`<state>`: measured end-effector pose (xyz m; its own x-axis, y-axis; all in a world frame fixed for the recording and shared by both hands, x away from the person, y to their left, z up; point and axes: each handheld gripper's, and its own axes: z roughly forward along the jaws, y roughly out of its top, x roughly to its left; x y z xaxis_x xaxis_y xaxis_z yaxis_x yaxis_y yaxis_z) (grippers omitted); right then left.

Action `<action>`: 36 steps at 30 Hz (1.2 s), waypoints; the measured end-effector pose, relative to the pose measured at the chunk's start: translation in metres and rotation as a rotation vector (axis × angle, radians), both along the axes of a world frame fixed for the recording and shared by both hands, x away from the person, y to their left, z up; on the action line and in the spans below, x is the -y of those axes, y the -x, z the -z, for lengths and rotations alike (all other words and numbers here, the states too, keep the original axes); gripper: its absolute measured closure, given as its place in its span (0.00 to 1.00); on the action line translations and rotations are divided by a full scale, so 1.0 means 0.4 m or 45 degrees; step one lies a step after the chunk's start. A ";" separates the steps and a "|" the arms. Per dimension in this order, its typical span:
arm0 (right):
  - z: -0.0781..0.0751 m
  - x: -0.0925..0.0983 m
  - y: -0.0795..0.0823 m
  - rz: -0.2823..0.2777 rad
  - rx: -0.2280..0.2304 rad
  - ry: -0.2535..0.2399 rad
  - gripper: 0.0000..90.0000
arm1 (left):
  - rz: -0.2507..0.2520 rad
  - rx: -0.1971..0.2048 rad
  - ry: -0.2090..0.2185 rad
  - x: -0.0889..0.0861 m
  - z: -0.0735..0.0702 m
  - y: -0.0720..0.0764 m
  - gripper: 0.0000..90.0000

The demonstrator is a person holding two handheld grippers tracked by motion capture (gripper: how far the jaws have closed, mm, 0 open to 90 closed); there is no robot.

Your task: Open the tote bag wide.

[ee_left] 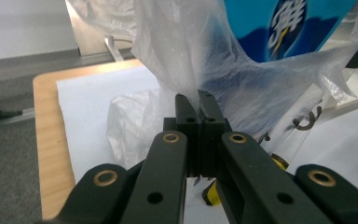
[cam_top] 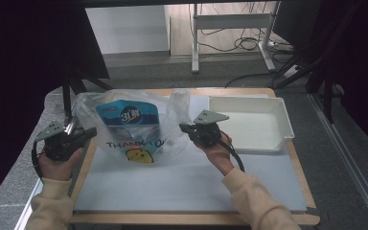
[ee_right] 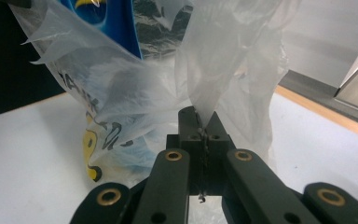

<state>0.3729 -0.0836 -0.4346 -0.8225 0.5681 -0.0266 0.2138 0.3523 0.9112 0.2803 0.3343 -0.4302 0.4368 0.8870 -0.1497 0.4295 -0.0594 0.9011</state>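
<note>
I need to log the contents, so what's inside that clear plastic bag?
Inside the plastic bag sits a blue packet with white lettering, its upper part plainly visible. Its lower part is veiled by the bag's printed lettering and yellow smiley, so anything beneath it can't be seen.

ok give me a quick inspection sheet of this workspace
surface: wooden table under a pale mat
job's things: clear plastic bag with yellow smiley print, upright, blue packet inside
clutter: empty white tray at the far right
grippers: left tongs shut on the bag's film; right tongs shut on a bag handle
cables: black cable trails from the right tongs; more on the floor behind
surroundings: grey floor, white desk frame, dark curtains at both sides
</note>
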 end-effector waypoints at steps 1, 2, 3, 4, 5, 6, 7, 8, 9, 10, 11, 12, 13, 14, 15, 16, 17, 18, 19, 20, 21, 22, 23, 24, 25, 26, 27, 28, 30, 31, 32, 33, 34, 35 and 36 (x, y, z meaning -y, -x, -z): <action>0.007 -0.003 -0.002 0.001 0.000 0.010 0.99 | -0.001 -0.004 -0.007 0.001 0.005 -0.001 1.00; 0.014 -0.006 -0.003 0.001 -0.010 0.019 0.99 | -0.006 -0.001 -0.011 0.002 0.009 -0.002 1.00; 0.021 -0.010 -0.005 0.003 -0.015 0.022 0.99 | -0.008 0.000 -0.017 0.003 0.013 -0.003 1.00; 0.028 -0.013 -0.006 0.000 -0.023 0.027 0.99 | -0.008 -0.005 -0.022 0.005 0.016 -0.004 1.00; 0.035 -0.015 -0.007 0.000 -0.024 0.031 0.99 | -0.005 -0.008 -0.027 0.007 0.019 -0.005 1.00; 0.040 -0.018 -0.007 0.002 -0.036 0.034 0.99 | -0.005 -0.011 -0.031 0.008 0.021 -0.006 1.00; 0.044 -0.020 -0.009 -0.002 -0.038 0.036 0.99 | -0.005 -0.016 -0.034 0.009 0.023 -0.007 1.00; 0.048 -0.021 -0.010 -0.002 -0.040 0.038 0.99 | -0.004 -0.019 -0.036 0.009 0.025 -0.008 1.00; 0.050 -0.023 -0.010 -0.003 -0.045 0.036 0.99 | -0.005 -0.022 -0.036 0.008 0.027 -0.008 1.00; 0.053 -0.024 -0.011 -0.005 -0.047 0.036 0.99 | -0.006 -0.025 -0.036 0.008 0.028 -0.008 1.00; 0.055 -0.025 -0.011 -0.005 -0.049 0.036 0.99 | -0.006 -0.027 -0.036 0.007 0.030 -0.008 1.00; 0.058 -0.026 -0.012 -0.005 -0.049 0.035 0.99 | -0.006 -0.031 -0.037 0.006 0.033 -0.007 1.00; 0.060 -0.027 -0.012 -0.005 -0.051 0.036 0.99 | -0.008 -0.035 -0.039 0.005 0.035 -0.006 1.00; 0.063 -0.027 -0.012 -0.005 -0.052 0.037 0.99 | -0.008 -0.041 -0.039 0.004 0.039 -0.005 1.00; 0.066 -0.026 -0.012 -0.006 -0.055 0.037 0.99 | -0.009 -0.047 -0.041 0.003 0.043 -0.004 1.00; 0.070 -0.025 -0.012 -0.006 -0.060 0.036 0.99 | -0.009 -0.055 -0.043 0.002 0.048 -0.003 1.00; 0.075 -0.024 -0.012 -0.005 -0.060 0.035 0.99 | -0.010 -0.064 -0.041 0.000 0.052 -0.002 1.00; 0.080 -0.022 -0.011 -0.004 -0.067 0.036 0.99 | -0.009 -0.071 -0.040 -0.002 0.055 0.000 1.00; 0.086 -0.020 -0.011 -0.006 -0.080 0.032 0.99 | -0.010 -0.075 -0.036 -0.003 0.057 0.001 1.00; 0.092 -0.018 -0.011 -0.005 -0.097 0.025 0.99 | -0.008 -0.079 -0.031 -0.005 0.059 0.002 1.00; 0.098 -0.015 -0.011 -0.006 -0.108 0.022 0.99 | -0.007 -0.081 -0.027 -0.006 0.060 0.004 1.00; 0.103 -0.012 -0.011 -0.006 -0.115 0.025 0.99 | -0.005 -0.083 -0.024 -0.007 0.061 0.005 1.00; 0.108 -0.009 -0.010 -0.006 -0.116 0.027 0.99 | -0.006 -0.085 -0.025 -0.008 0.062 0.007 1.00; 0.113 -0.006 -0.009 -0.005 -0.123 0.026 0.99 | -0.004 -0.088 -0.024 -0.008 0.064 0.008 1.00; 0.119 -0.002 -0.008 -0.004 -0.131 0.023 0.99 | -0.002 -0.093 -0.023 -0.009 0.067 0.009 1.00; 0.124 0.000 -0.008 -0.002 -0.136 0.024 0.99 | -0.002 -0.099 -0.021 -0.009 0.071 0.009 1.00; 0.129 0.002 -0.008 0.000 -0.141 0.028 0.99 | -0.001 -0.106 -0.020 -0.009 0.075 0.010 1.00; 0.134 0.003 -0.008 -0.001 -0.148 0.033 0.99 | -0.002 -0.114 -0.020 -0.009 0.079 0.011 1.00; 0.142 0.001 -0.007 -0.003 -0.161 0.040 0.99 | -0.003 -0.127 -0.026 -0.008 0.088 0.013 1.00; 0.146 -0.002 -0.006 -0.004 -0.163 0.045 0.99 | -0.002 -0.135 -0.026 -0.008 0.093 0.014 1.00; 0.150 -0.005 -0.005 -0.010 -0.165 0.049 0.99 | -0.002 -0.143 -0.028 -0.007 0.098 0.015 1.00; 0.153 -0.008 -0.004 -0.012 -0.165 0.052 0.99 | -0.003 -0.150 -0.029 -0.007 0.104 0.015 1.00; 0.157 -0.011 -0.003 -0.015 -0.167 0.058 0.99 | -0.002 -0.158 -0.031 -0.007 0.109 0.016 1.00; 0.161 -0.013 -0.002 -0.019 -0.172 0.064 0.99 | -0.003 -0.166 -0.031 -0.007 0.115 0.016 1.00; 0.164 -0.016 -0.001 -0.021 -0.175 0.070 0.99 | -0.002 -0.173 -0.032 -0.008 0.119 0.016 1.00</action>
<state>0.3735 -0.0773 -0.5004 -0.8299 0.5551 0.0565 0.3290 0.4051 0.8530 0.2740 0.3375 -0.4779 0.4129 0.8918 -0.1849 0.5476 -0.0809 0.8328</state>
